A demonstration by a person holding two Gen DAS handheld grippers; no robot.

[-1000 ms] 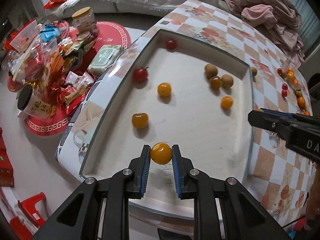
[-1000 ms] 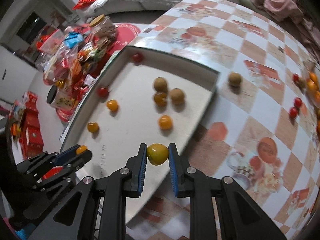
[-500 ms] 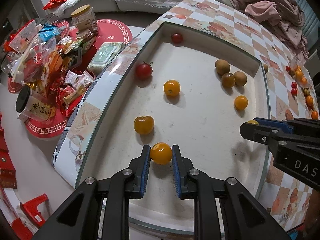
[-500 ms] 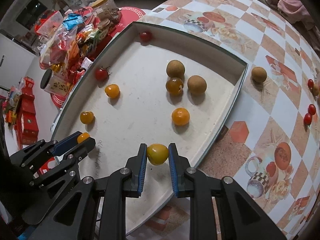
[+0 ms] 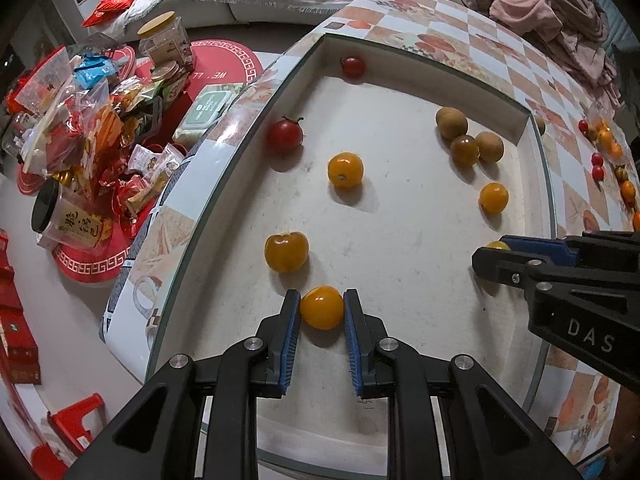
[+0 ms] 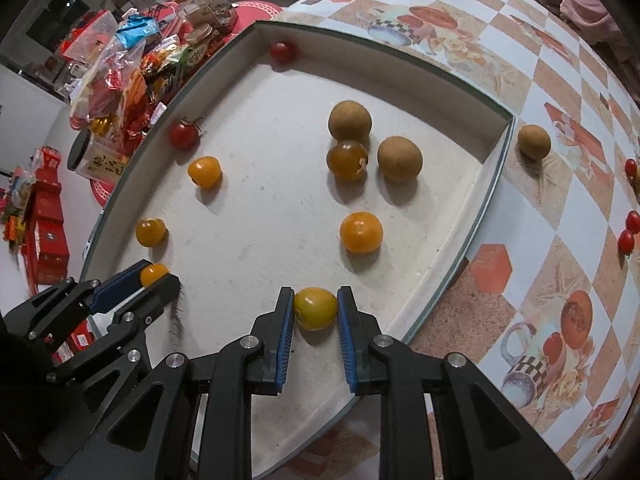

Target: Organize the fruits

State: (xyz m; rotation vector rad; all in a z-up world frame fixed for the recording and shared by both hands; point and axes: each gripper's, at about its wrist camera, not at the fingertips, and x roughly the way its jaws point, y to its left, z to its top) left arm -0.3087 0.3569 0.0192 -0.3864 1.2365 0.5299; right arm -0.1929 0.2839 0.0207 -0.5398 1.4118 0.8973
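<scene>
My left gripper (image 5: 322,312) is shut on an orange-yellow tomato (image 5: 322,306), low over the near part of the white tray (image 5: 400,280). My right gripper (image 6: 314,312) is shut on a yellow tomato (image 6: 315,308), low over the tray's near right part (image 6: 460,248). Each gripper shows in the other's view: the right one (image 5: 496,254) and the left one (image 6: 154,276). Loose in the tray lie several yellow tomatoes (image 5: 286,251), two red tomatoes (image 5: 284,135) and brown round fruits (image 6: 349,122).
The tray sits on a checkered tablecloth (image 6: 560,100). One brown fruit (image 6: 533,142) and small red tomatoes (image 6: 626,240) lie on the cloth to the right. Snack bags and jars (image 5: 92,120) crowd the floor at left. Pink clothes (image 5: 540,12) lie at the back.
Both grippers have moved forward and down over the tray, each still holding its tomato. The tray and its fruits look nearer now.
</scene>
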